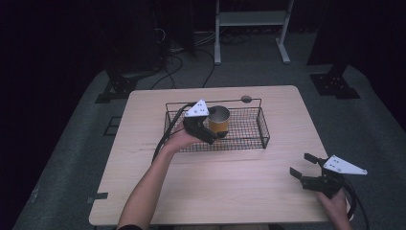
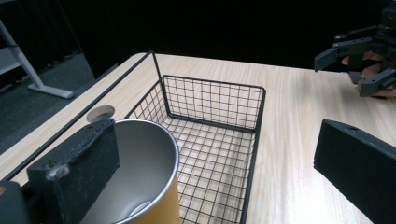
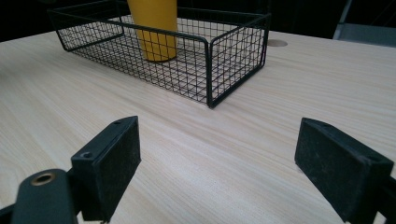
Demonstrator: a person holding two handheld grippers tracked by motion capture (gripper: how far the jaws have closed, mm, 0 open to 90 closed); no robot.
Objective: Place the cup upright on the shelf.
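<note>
A yellow cup (image 1: 219, 122) with a metal inside stands upright in the left half of a black wire basket (image 1: 264, 128) on the wooden table. My left gripper (image 1: 214, 130) is open around the cup from the near left side. In the left gripper view the cup (image 2: 144, 172) sits against the left jaw, with a wide gap to the right jaw of the gripper (image 2: 215, 140). My right gripper (image 1: 302, 166) hovers open and empty over the table's near right corner. In the right gripper view its jaws (image 3: 222, 140) point at the basket (image 3: 210, 46) and the cup (image 3: 154, 28).
The basket's right half (image 2: 219, 140) holds nothing. A round cable hole (image 1: 246, 99) lies just behind the basket. The right gripper (image 2: 364, 60) appears far off in the left gripper view. A white frame (image 1: 249, 19) and black stand bases (image 1: 335, 84) are on the floor beyond the table.
</note>
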